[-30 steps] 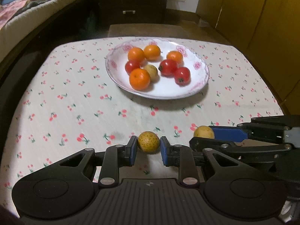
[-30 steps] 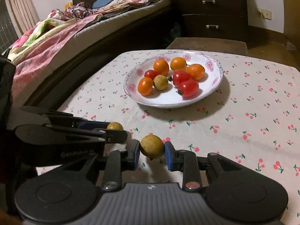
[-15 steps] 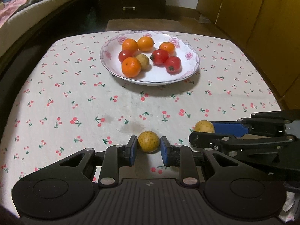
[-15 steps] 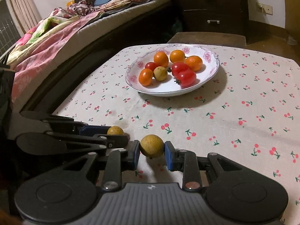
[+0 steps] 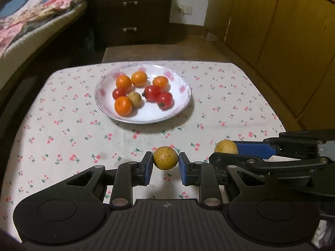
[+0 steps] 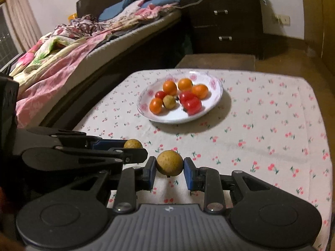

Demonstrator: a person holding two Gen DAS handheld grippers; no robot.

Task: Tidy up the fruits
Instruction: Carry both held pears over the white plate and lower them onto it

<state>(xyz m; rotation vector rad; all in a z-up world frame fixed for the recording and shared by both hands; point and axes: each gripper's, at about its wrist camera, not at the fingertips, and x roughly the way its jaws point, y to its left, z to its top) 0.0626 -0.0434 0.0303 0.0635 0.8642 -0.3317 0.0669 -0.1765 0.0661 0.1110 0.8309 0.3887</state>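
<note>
My left gripper [image 5: 165, 164] is shut on a speckled yellow fruit [image 5: 165, 160], held above the cherry-print tablecloth [image 5: 62, 129]. Just to its right, my right gripper [image 5: 227, 152] is shut on a second yellow fruit [image 5: 225, 146]. The right wrist view shows that fruit [image 6: 169, 165] pinched between the right gripper's [image 6: 170, 168] blue pads, with the left gripper [image 6: 134, 148] and its fruit [image 6: 132, 143] alongside. Farther back on the table sits a white floral plate [image 5: 185, 84] [image 6: 217, 85] with several oranges, three red tomatoes and one yellow fruit [image 5: 135, 99].
A bed [image 6: 62, 62] with pink bedding runs along the table's left side. A dark dresser [image 5: 129, 14] stands at the back, with a low brown stool [image 5: 142, 52] beyond the table's far edge. Wooden wardrobe doors [image 5: 272, 31] line the right.
Both grippers have lifted with their fruits still held, and more of the table and room shows. The plate and its fruits have not moved.
</note>
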